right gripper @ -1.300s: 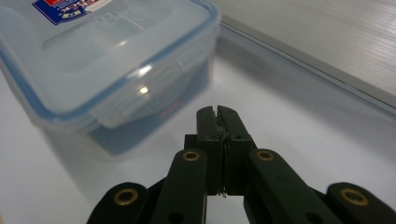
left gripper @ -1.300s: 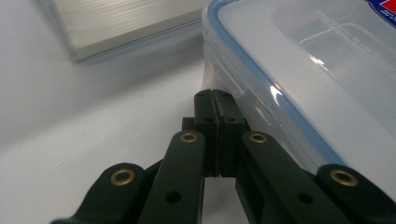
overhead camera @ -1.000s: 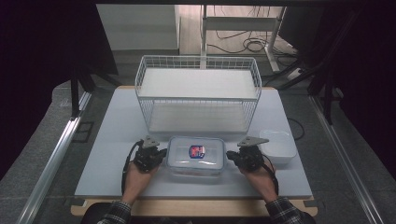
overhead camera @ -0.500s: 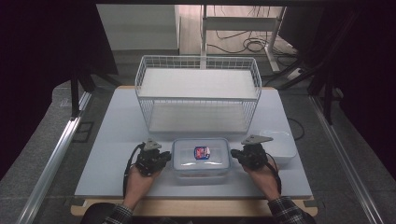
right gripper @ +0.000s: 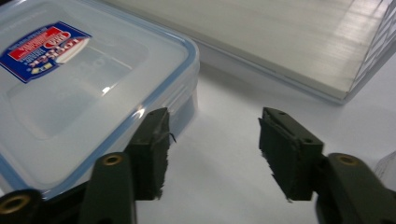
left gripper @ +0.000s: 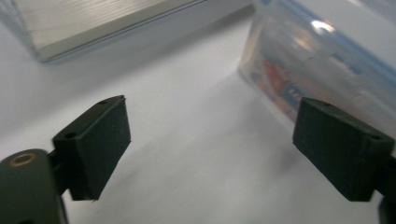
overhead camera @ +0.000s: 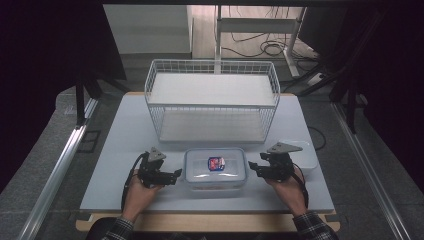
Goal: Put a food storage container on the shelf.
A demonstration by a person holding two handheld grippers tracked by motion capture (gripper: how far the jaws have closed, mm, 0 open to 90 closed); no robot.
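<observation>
A clear lidded container [overhead camera: 216, 169] with a blue seal and a red-and-blue sticker stands on the table near its front edge. My left gripper [overhead camera: 175, 176] sits just off its left end. Its jaws have just been opening and hold nothing; in the left gripper view they [left gripper: 210, 140] stand wide over bare table, the container [left gripper: 327, 60] beyond one pad. My right gripper [overhead camera: 252, 169] is at the right end. Its jaws have also just been opening; in the right gripper view they [right gripper: 212, 149] are apart and empty, one pad close beside the container's corner [right gripper: 70, 93].
A white wire basket [overhead camera: 212, 100] with a pale floor stands behind the container, mid-table. A flat white tray [overhead camera: 306, 156] lies just right of my right gripper. The light grey table [overhead camera: 120, 145] has free room at left; its front edge is near the person's wrists.
Both grippers were shut at the container's ends a second ago; now their jaws stand apart. The container has settled slightly nearer the front edge. The hands have barely moved.
</observation>
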